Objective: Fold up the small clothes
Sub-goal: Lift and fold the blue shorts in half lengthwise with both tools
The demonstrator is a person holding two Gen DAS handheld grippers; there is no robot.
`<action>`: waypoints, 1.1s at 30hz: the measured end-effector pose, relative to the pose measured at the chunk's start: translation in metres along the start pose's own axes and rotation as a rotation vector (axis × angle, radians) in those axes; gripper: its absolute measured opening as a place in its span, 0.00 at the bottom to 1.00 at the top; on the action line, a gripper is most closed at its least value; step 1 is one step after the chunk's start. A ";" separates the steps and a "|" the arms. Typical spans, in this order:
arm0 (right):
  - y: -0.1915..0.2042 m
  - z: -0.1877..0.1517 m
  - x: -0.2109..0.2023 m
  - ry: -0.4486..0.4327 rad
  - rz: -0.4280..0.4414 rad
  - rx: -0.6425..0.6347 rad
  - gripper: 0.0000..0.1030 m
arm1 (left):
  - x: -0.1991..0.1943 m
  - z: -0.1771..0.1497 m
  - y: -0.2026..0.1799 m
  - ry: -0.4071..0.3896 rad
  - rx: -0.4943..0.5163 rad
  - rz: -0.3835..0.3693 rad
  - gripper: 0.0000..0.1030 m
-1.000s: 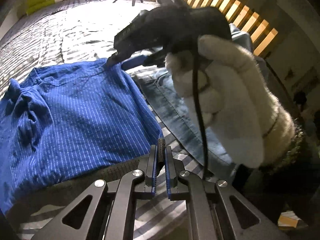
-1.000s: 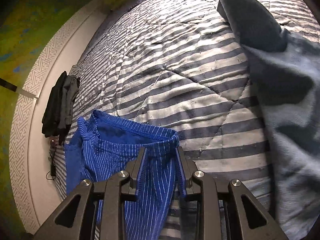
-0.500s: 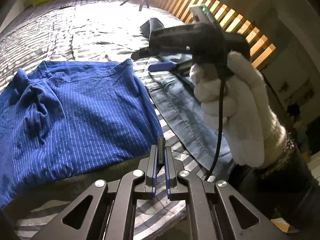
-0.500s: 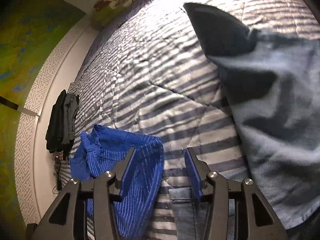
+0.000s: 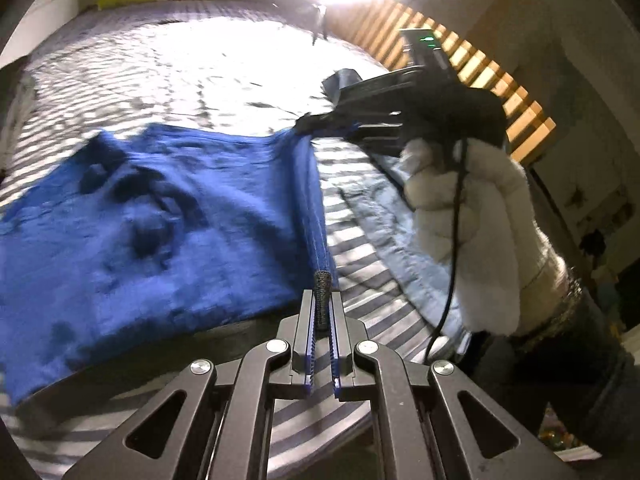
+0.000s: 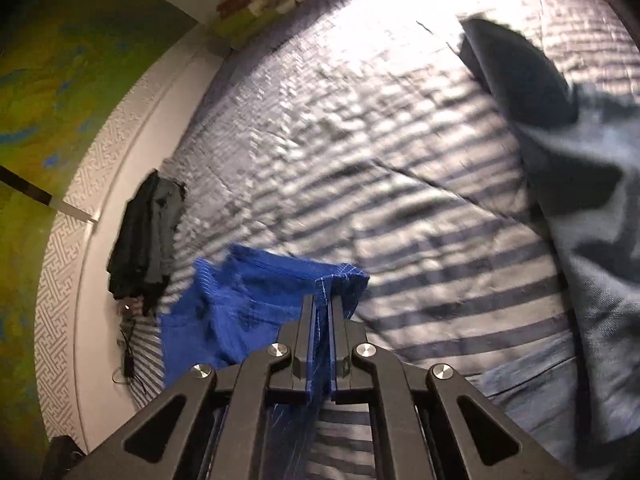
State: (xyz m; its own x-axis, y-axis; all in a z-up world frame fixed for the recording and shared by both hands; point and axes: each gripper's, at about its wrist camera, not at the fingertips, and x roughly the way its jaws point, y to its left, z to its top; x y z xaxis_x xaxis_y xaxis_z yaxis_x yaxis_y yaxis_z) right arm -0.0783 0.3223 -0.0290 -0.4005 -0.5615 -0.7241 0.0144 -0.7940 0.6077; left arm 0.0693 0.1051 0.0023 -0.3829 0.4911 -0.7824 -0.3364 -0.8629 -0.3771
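where visible, no writing, blue garment (image 5: 168, 216)

You are looking at a blue pinstriped garment (image 5: 160, 232) that is lying mostly flat and rumpled on the striped bed (image 5: 192, 72). Its right hem is stretching taut as a raised ridge between two pinched corners. A pale blue denim piece (image 6: 592, 240) is lying crumpled just beside it on the right.

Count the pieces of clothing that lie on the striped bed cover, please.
3: the blue striped garment held by both grippers, the denim piece to its right, and a dark bundle at the bed's edge. Others may be hidden.
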 end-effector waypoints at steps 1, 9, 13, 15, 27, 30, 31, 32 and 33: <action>0.009 0.000 -0.001 -0.011 0.011 0.002 0.04 | -0.011 -0.005 0.008 -0.015 -0.012 0.009 0.05; 0.111 -0.005 0.034 -0.003 -0.079 -0.158 0.03 | -0.062 -0.039 0.075 -0.109 -0.164 0.043 0.05; 0.172 -0.014 0.063 0.017 -0.124 -0.275 0.03 | -0.082 -0.061 0.110 -0.150 -0.233 0.067 0.05; 0.202 -0.020 0.083 0.036 -0.158 -0.335 0.03 | -0.090 -0.070 0.126 -0.167 -0.275 0.075 0.05; 0.298 -0.057 0.181 0.124 -0.270 -0.530 0.03 | -0.108 -0.127 0.197 -0.188 -0.464 0.158 0.00; 0.305 -0.064 0.195 0.149 -0.270 -0.538 0.03 | -0.107 -0.133 0.204 -0.189 -0.472 0.152 0.00; 0.307 -0.067 0.198 0.152 -0.279 -0.556 0.03 | -0.108 -0.133 0.206 -0.197 -0.470 0.153 0.00; 0.308 -0.069 0.201 0.151 -0.291 -0.568 0.03 | -0.109 -0.133 0.207 -0.203 -0.469 0.152 0.00; 0.307 -0.070 0.203 0.154 -0.296 -0.570 0.03 | -0.111 -0.130 0.206 -0.211 -0.465 0.143 0.00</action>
State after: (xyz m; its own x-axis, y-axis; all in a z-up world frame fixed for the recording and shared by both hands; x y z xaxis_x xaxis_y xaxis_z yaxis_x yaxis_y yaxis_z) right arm -0.0911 -0.0517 -0.0117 -0.3274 -0.2941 -0.8980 0.4232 -0.8953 0.1389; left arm 0.1546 -0.1428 -0.0529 -0.5779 0.3367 -0.7434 0.1309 -0.8609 -0.4917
